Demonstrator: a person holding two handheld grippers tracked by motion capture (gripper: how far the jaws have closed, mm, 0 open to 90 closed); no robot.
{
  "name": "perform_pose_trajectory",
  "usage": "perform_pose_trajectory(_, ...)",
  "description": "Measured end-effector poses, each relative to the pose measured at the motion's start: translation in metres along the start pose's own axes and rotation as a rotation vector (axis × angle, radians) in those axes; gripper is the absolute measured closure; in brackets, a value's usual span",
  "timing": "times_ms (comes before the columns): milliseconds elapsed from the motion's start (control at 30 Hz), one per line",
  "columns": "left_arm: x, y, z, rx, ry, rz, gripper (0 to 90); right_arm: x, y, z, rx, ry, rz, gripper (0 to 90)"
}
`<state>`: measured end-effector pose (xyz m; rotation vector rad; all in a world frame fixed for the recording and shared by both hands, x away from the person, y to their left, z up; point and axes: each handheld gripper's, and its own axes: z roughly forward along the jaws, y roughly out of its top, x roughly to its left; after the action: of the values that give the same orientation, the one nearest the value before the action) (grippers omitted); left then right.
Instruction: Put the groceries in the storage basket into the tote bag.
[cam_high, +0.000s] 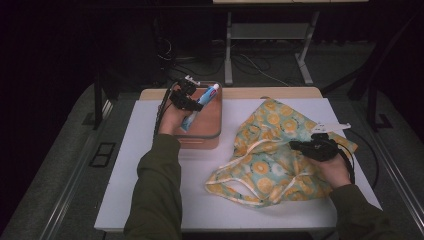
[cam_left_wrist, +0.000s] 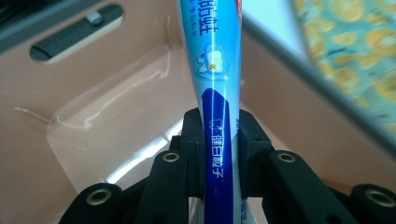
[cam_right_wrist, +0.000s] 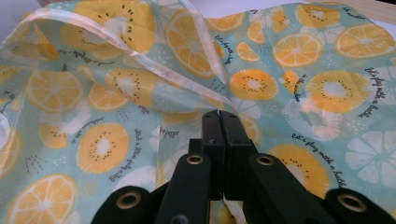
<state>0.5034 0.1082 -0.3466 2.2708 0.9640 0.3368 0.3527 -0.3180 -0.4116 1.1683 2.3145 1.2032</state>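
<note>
A blue and white toothpaste tube (cam_high: 204, 100) (cam_left_wrist: 212, 56) is gripped near its lower end by my left gripper (cam_high: 196, 106) (cam_left_wrist: 217, 128), which is shut on it. The tube hangs tilted above the open pink box (cam_high: 210, 134) (cam_left_wrist: 70, 79) at the back left of the table. A drawstring bag printed with orange slices (cam_high: 270, 145) (cam_right_wrist: 303, 84) lies crumpled at the right. My right gripper (cam_high: 296, 145) (cam_right_wrist: 219, 115) rests on the bag, its jaws pressed together on a fold of the bag's pale trimmed edge.
The white table top (cam_high: 150, 190) has bare room in front of the box and along the near edge. A wooden strip (cam_high: 270, 93) runs along its back. Beyond it on the dark floor are cables and the legs of another table (cam_high: 228, 55).
</note>
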Motion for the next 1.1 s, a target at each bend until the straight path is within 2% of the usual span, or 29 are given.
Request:
perform_pose_trajectory(200,-0.015,-0.003,-0.025,-0.046,-0.062,0.012,75.6,0.0,0.0,0.001,0.005,-0.003,-0.008,89.3)
perform_pose_trajectory(400,-0.032,-0.012,-0.044,-0.049,-0.108,0.053,75.6,0.003,0.001,0.003,0.01,-0.007,-0.021,89.3)
perform_pose_trajectory(567,-0.055,-0.022,-0.054,-0.053,-0.162,0.105,75.6,0.004,0.001,0.004,0.014,-0.007,-0.028,89.3)
perform_pose_trajectory(633,-0.066,-0.026,-0.056,-0.052,-0.173,0.131,75.7,0.005,0.002,0.004,0.015,-0.009,-0.031,89.3)
perform_pose_trajectory(833,-0.099,-0.036,-0.056,-0.053,-0.235,0.174,75.7,0.005,0.002,0.004,0.014,-0.01,-0.032,89.3)
perform_pose_trajectory(1100,-0.145,-0.047,-0.043,-0.053,-0.312,0.238,75.7,0.005,0.002,0.004,0.009,-0.01,-0.029,89.3)
